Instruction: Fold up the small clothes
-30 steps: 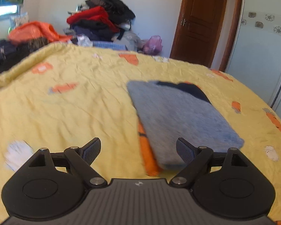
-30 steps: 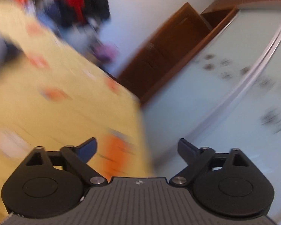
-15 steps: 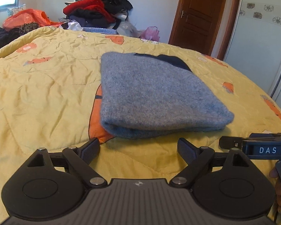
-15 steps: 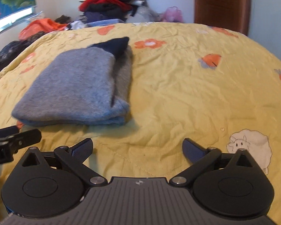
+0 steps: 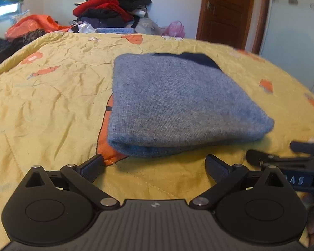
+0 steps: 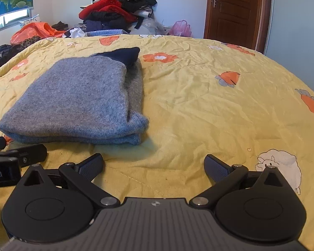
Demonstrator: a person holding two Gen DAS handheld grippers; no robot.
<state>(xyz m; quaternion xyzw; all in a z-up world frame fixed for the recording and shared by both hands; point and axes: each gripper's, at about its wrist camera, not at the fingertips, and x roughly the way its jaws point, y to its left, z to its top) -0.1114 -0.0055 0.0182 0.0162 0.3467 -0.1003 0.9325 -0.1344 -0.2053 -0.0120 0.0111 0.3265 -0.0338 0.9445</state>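
Yellow quilt (image 6: 198, 108) fills both views, wide bare room to the sweater's right, out to the far rounded edge. Folded grey sweater (image 5: 178, 104) lies flat mid-quilt, fold edge nearest, navy part at the far end. Left gripper (image 5: 155, 166) just short of that edge, jaws just opened wide, empty. Right gripper (image 6: 153, 165) spread, empty, over bare quilt.

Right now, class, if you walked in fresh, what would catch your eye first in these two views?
First, the folded grey sweater, lying on the yellow bedspread with a dark navy part showing at its far end. Next, the heap of red and black clothes piled against the far wall beyond the bed. Nearest, the left tool and right tool stand open, empty, just short of the sweater.
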